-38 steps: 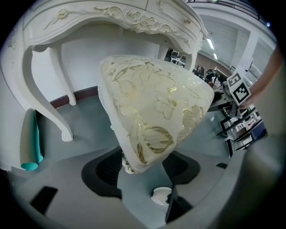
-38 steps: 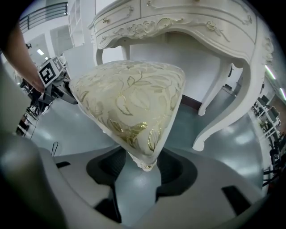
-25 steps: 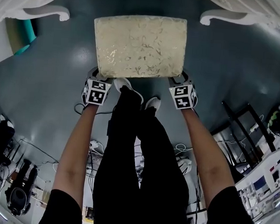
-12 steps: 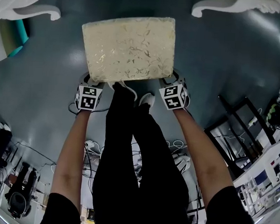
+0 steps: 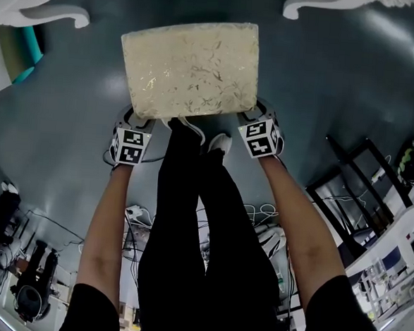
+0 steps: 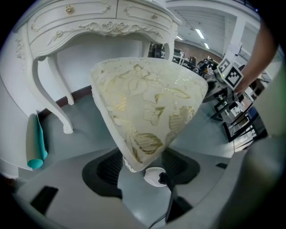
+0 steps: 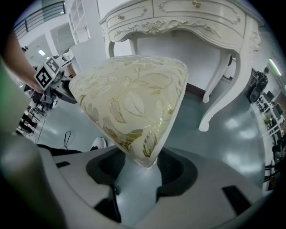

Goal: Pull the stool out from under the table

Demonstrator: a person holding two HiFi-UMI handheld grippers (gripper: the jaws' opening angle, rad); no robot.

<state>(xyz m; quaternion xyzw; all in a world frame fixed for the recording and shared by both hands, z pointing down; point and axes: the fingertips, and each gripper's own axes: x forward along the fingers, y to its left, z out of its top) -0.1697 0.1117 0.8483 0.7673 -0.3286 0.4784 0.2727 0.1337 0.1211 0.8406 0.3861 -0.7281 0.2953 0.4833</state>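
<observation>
The left gripper [image 6: 142, 167] has its jaws set wide and closed on the near left corner of the stool [image 5: 189, 68], the dark pads pressing the cream, gold-leafed cushion from both sides. The stool sits out on the grey-blue floor [image 5: 77, 103], clear of the white table [image 5: 41, 15], with its far edge towards the table's opening and its near edge just beside the person's white shoes [image 5: 188, 128]. From above the cushion hides the stool's legs, so whether they touch the floor cannot be told. The right gripper [image 7: 142, 166] matches the left, its jaws spread wide and clamped on the stool's near right corner, with cushion fabric filling the gap between the pads. At the far left, one curved table leg ends near a teal roll [image 6: 35, 143] that leans by the wall, and open floor lies between that leg and the stool's left edge. Bare floor also runs between the stool's far edge and the table. The other table leg [image 5: 331, 4] curls in at the upper right, well apart from the stool. At the right edge stands a black frame [image 5: 347, 185], near the person's right arm. Cables [image 5: 267, 218] lie on the floor beside and behind the person's legs [image 5: 196, 217].
</observation>
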